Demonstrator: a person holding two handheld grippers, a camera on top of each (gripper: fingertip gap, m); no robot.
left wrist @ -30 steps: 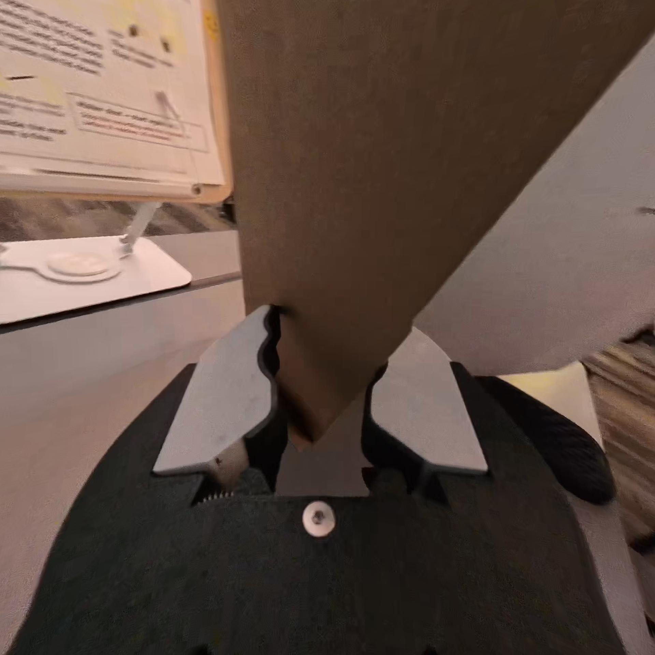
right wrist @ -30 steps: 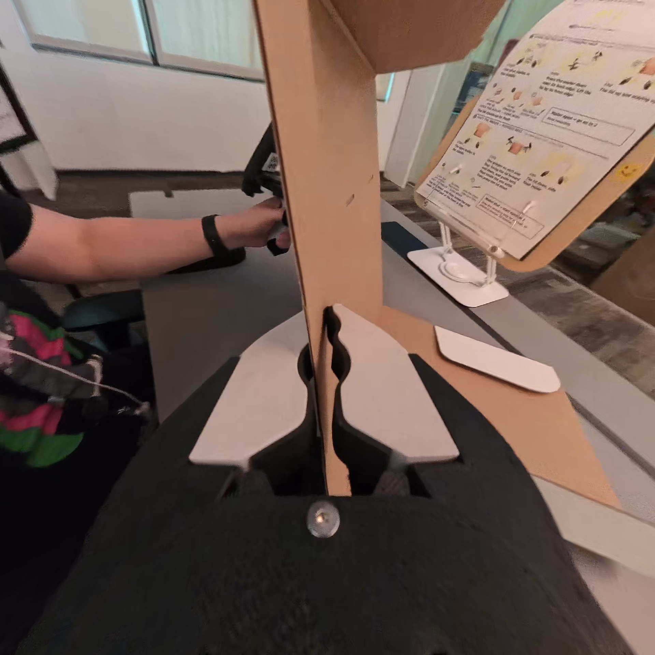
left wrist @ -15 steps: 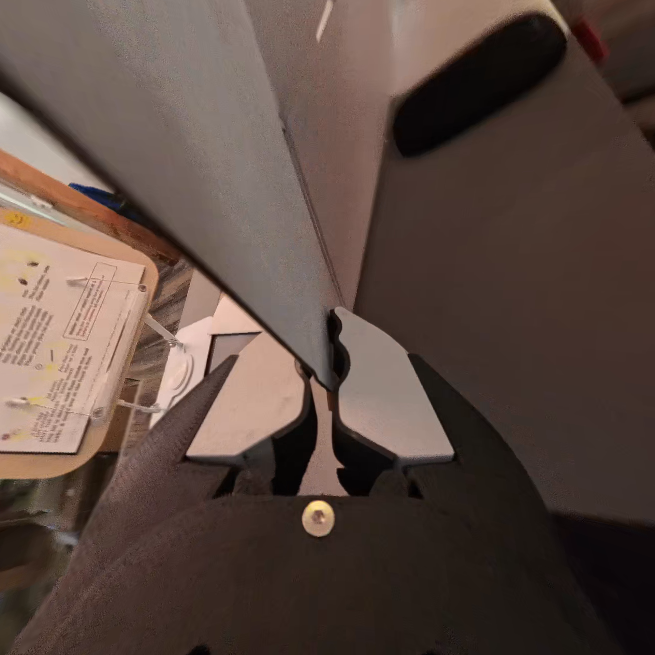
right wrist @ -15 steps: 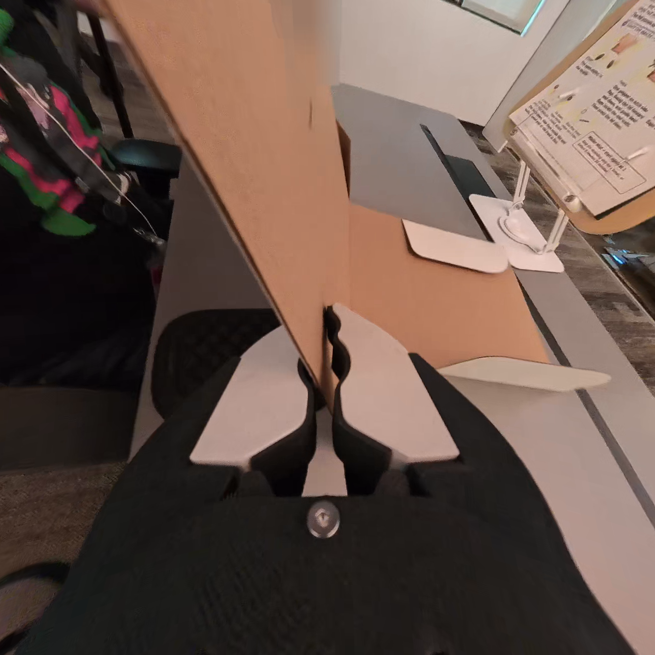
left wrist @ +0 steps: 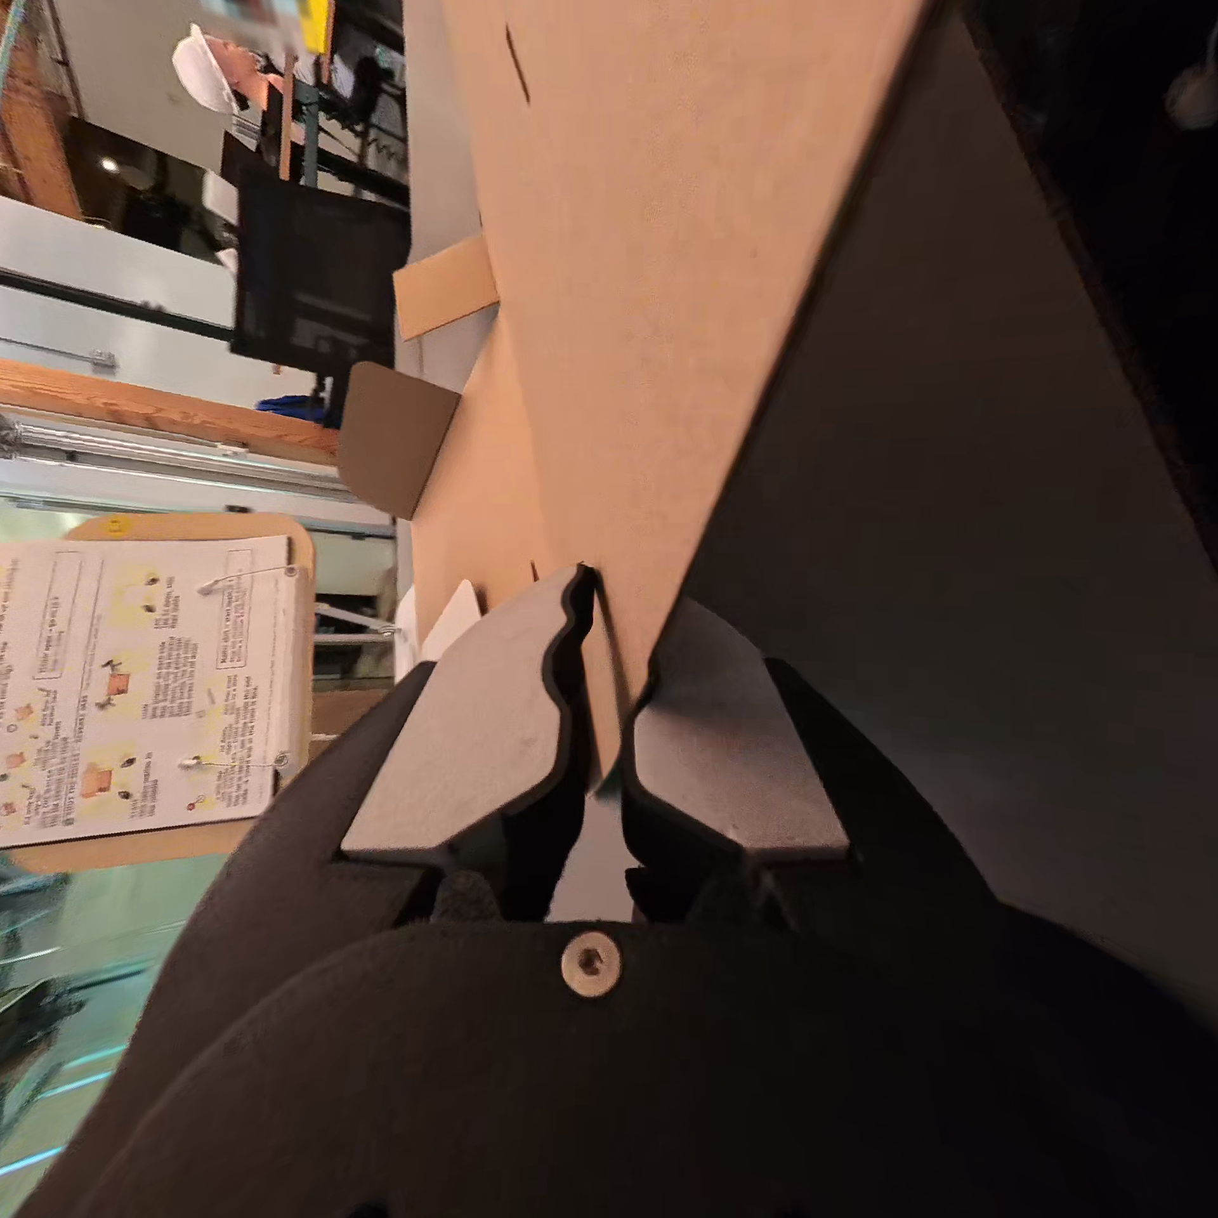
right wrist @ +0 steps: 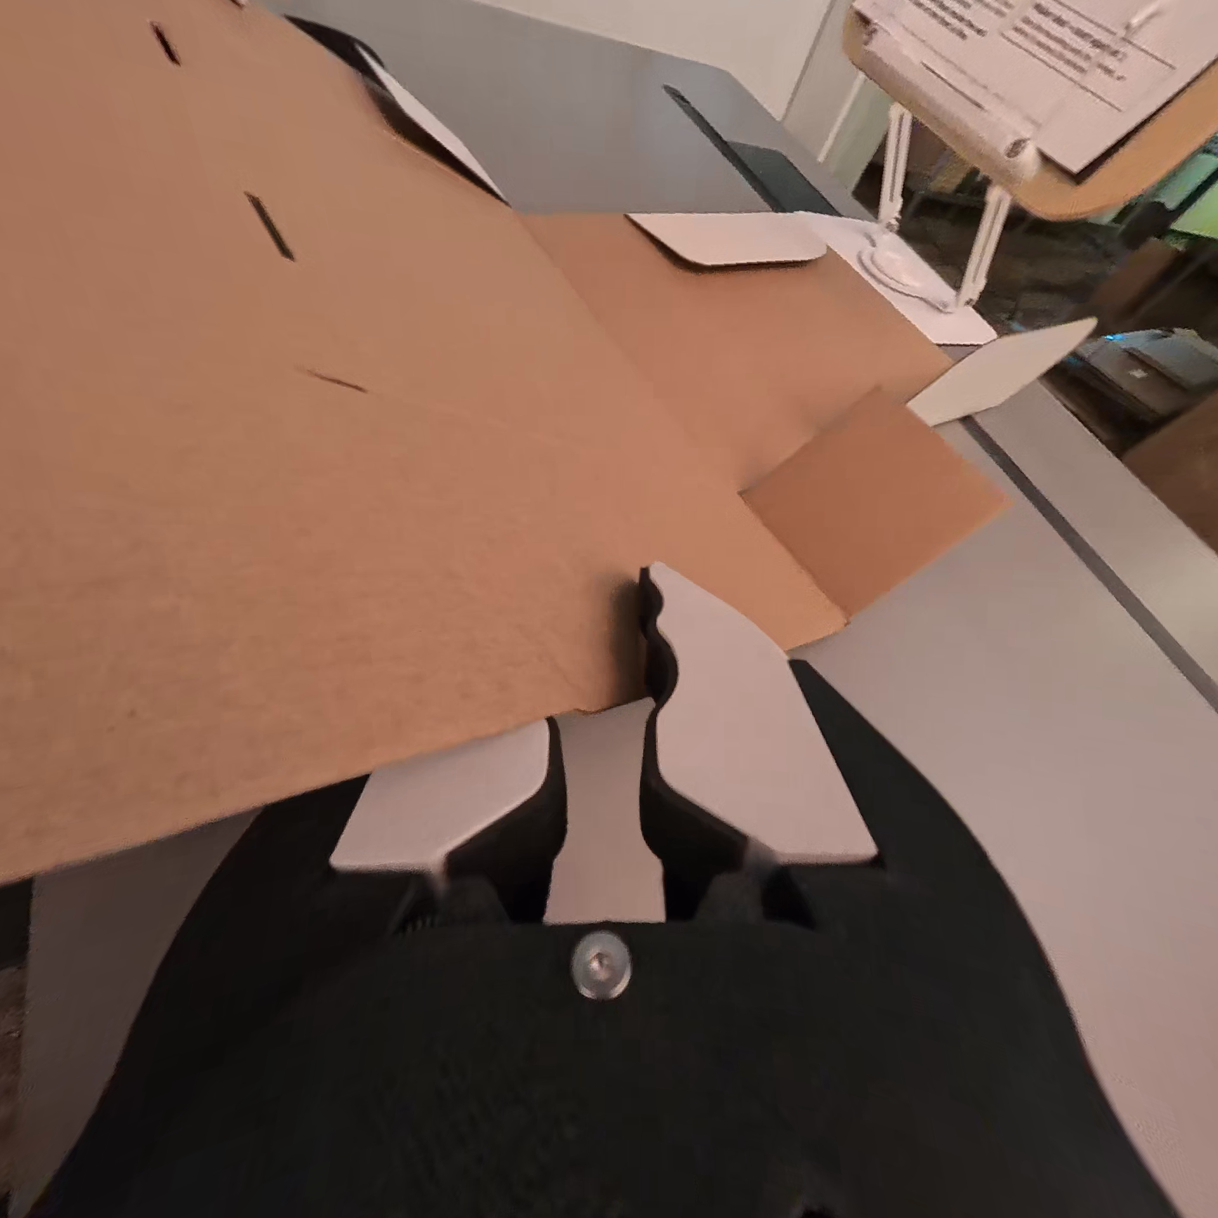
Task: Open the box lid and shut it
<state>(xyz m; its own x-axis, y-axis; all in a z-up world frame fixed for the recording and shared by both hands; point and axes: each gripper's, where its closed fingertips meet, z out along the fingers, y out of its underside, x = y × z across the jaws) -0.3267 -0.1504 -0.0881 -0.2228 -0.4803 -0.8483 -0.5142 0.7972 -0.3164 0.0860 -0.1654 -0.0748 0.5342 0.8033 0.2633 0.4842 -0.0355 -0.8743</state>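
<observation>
Grey table (right wrist: 988,758), brown cardboard box lid (right wrist: 329,494) unfolded, left gripper (left wrist: 603,666) and right gripper (right wrist: 642,633) fingers both clamping its edge

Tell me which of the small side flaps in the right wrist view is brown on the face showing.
The flap nearest the right gripper, sticking out from the cardboard lid. The other two flaps show white faces.
</observation>
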